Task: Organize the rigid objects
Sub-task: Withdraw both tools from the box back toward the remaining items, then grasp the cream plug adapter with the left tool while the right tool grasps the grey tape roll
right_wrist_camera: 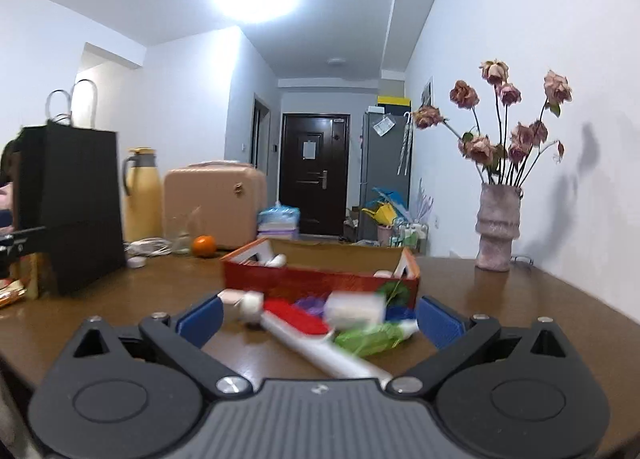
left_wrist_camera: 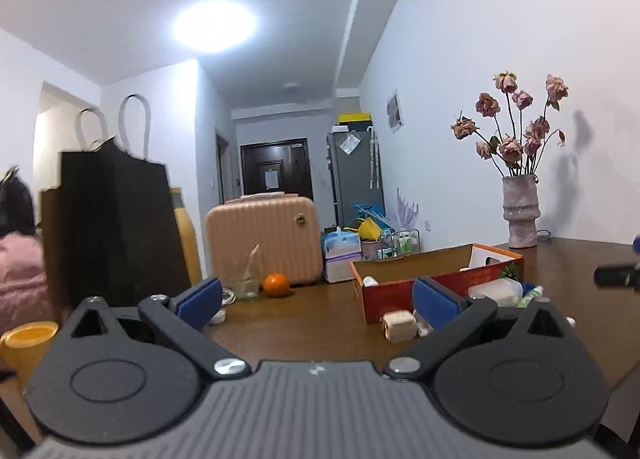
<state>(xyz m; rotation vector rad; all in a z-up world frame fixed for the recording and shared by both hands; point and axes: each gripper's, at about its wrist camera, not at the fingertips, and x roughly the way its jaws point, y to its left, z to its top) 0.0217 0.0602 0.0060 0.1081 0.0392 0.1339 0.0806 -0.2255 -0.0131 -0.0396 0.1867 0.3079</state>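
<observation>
Hovering spread and empty at lower frame, the right gripper (right_wrist_camera: 318,317) faced clutter heaped before the red box (right_wrist_camera: 320,283), likely its destination; the left gripper (left_wrist_camera: 318,301) likewise gaped.

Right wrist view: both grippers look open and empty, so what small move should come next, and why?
Probably ease the right gripper forward and down onto the white and red brush. It lies loose on the table just ahead, between the open blue fingers, in front of the red box. The left gripper is open too, with only bare table between its fingers.
</observation>
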